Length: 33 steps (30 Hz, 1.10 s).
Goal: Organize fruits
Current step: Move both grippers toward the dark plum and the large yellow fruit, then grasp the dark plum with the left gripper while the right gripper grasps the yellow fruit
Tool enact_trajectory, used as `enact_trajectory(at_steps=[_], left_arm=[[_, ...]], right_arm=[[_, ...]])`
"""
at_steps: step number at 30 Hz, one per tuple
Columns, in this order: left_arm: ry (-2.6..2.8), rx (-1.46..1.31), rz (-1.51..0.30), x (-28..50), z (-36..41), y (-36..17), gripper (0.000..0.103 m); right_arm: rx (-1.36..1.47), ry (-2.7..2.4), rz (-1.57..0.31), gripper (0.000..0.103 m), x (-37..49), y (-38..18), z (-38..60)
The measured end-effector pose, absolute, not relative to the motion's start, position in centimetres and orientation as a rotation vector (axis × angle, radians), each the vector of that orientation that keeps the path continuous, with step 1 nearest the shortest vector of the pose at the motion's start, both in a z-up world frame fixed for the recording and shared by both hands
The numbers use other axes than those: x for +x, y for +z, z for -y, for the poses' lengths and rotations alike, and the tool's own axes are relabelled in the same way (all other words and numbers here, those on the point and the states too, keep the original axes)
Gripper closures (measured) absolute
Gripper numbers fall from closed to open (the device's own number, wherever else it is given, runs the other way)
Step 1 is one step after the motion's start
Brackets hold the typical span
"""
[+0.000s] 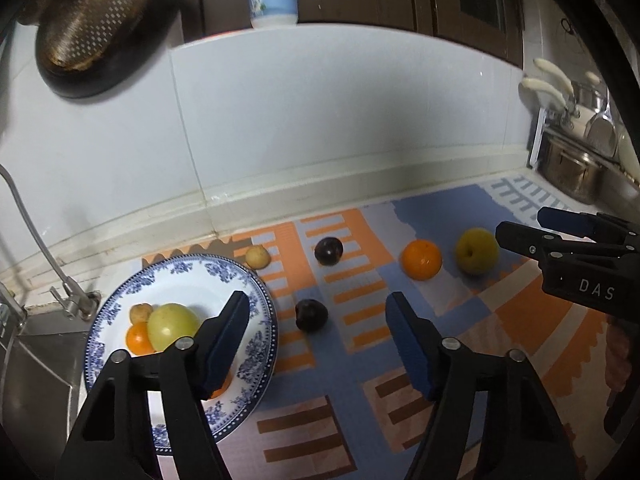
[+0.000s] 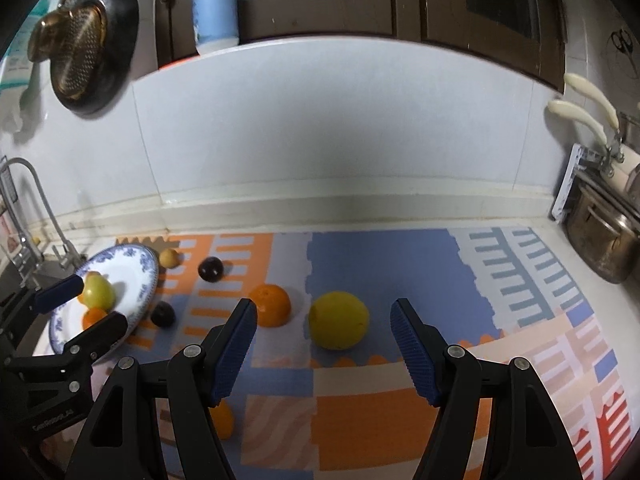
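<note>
A blue-and-white plate holds a green-yellow apple, an orange and a small yellow fruit. My left gripper is open and empty, over the plate's right rim, with a dark plum between its fingers further off. On the mat lie another plum, a small yellow fruit, an orange and a yellow apple. My right gripper is open and empty, just short of the yellow apple, with the orange by its left finger.
A patterned mat covers the counter. A sink and tap lie left of the plate. Pots stand at the right. A tiled wall closes the back. Another orange piece lies under my right gripper's left finger.
</note>
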<state>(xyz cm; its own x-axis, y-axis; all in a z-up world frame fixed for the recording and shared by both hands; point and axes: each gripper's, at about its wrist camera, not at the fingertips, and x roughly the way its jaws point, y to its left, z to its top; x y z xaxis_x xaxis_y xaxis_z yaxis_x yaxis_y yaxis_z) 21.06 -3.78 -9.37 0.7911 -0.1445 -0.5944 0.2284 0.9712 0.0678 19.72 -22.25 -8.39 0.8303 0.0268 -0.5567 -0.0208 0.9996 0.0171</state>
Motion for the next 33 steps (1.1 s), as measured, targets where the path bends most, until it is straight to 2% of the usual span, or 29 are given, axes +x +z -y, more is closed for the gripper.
enact_trajectory(at_steps=[5,9,24,33], left_arm=[[-0.21,0.148,-0.665,22.4,4.0,-10.6,0.04],[-0.218,0.166,-0.693,23.4,4.1,-11.5,0.049],[-0.211,0.194,-0.794,25.9,4.4,-14.1,0.063],[-0.21,0.195,-0.823,26.9,4.4,-14.7,0.071]], right_arm=[[0.018,0.028,-0.632,0.033,21.0,-9.7,22.5],[0.015,0.028,-0.658,0.033,22.0,-10.7,22.5],[0.046,0.024,-0.727,0.034,24.0,-13.1,23.0],[0.046,0.02,-0.73,0.043,25.0,-13.5,22.8]])
